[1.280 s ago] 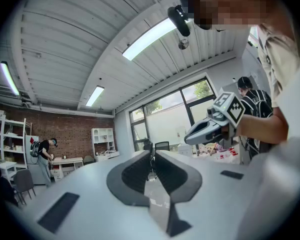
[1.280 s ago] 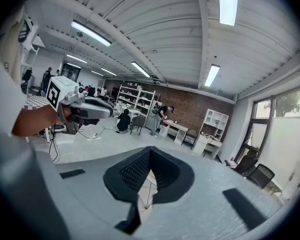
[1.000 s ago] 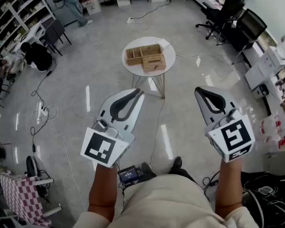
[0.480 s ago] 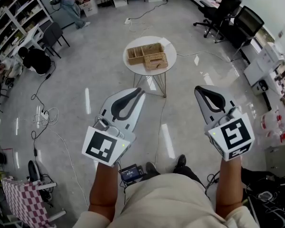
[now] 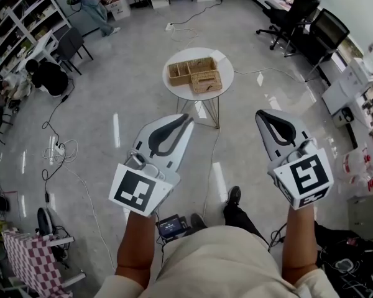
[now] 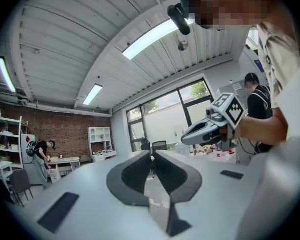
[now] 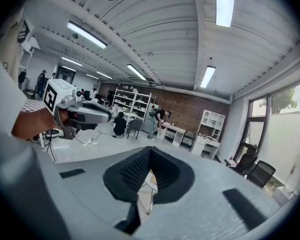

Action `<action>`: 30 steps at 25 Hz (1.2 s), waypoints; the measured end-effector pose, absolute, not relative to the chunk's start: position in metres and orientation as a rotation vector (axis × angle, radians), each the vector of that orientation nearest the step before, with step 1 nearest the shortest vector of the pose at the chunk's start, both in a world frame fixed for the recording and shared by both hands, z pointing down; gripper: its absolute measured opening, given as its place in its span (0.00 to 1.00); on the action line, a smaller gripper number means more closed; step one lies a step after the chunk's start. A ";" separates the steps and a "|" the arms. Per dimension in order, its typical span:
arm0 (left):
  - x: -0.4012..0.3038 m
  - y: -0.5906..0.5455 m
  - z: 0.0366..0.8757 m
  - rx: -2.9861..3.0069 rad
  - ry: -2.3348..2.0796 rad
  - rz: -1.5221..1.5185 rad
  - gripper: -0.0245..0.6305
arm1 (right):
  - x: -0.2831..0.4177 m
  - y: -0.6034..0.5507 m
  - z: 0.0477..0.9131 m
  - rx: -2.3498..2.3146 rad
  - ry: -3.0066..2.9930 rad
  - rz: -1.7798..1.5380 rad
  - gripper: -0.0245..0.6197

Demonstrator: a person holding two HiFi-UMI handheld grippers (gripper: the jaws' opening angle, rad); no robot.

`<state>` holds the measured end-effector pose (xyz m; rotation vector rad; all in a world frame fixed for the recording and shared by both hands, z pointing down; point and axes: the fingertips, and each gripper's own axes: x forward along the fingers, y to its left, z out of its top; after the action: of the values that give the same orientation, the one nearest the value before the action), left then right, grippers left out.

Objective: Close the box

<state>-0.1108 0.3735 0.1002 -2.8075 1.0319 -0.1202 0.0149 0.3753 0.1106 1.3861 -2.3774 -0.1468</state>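
We saw a glossy grey floor in a big workshop room. White shelving stood at 10 o'clock, black office chairs at 2 o'clock and a checked cloth at 8 o'clock. A small round white table stood at 12 o'clock, well apart from both grippers. On it sat a divided light wooden box and, touching it at 5 o'clock, a smaller light wooden box. Their contents and lids were too small for us to tell. The left gripper was clenched on nothing, and the right gripper was likewise clenched and empty. Both hung in the air, well short of the table. Against the earlier frames, both grippers kept their places and stayed clenched. The person's dark shoe had stepped forward, toward 12 o'clock.
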 end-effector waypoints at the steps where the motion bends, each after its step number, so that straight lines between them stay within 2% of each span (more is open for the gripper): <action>1: -0.107 0.368 0.101 -2.802 1.044 -0.125 0.09 | 0.019 0.368 0.111 1.376 -2.384 -0.149 0.03; 30: 0.028 0.219 0.119 -2.682 1.322 -0.234 0.09 | 0.145 0.191 0.127 1.130 -2.562 -0.161 0.03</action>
<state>0.0281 0.2188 0.1187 -2.6823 1.3225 -0.2335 0.1455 0.1914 0.1266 1.1301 -2.5617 -0.1613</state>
